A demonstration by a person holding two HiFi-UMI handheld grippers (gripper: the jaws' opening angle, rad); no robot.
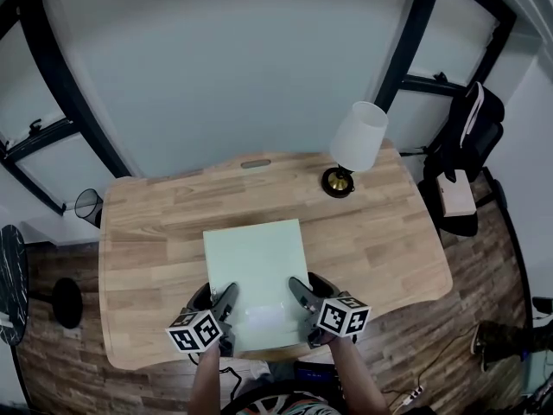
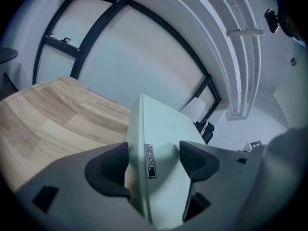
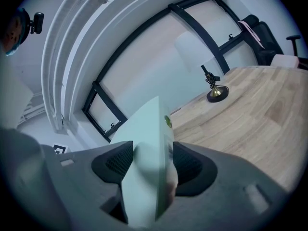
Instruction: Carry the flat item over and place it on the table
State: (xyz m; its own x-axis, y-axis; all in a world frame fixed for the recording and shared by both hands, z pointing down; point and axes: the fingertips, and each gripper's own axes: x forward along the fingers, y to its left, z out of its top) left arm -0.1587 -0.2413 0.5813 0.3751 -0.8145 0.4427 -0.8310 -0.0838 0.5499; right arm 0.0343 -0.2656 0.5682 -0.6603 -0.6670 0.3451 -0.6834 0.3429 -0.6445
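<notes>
Currently the left tool (image 1: 216, 301) and right tool (image 1: 304, 299) both clamp the near edge of the pale green flat panel (image 1: 256, 262), one towards each near corner. Each gripper view shows the jaws pressed on the panel's two faces. The panel is at the lower centre of the head view, over the wooden worktop (image 1: 147, 223), near its front edge. Can't tell if it touches. A table lamp (image 1: 352, 145) stands at upper right, apart from the panel.

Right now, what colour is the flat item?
The flat item is pale mint green, clearest in head view.
</notes>
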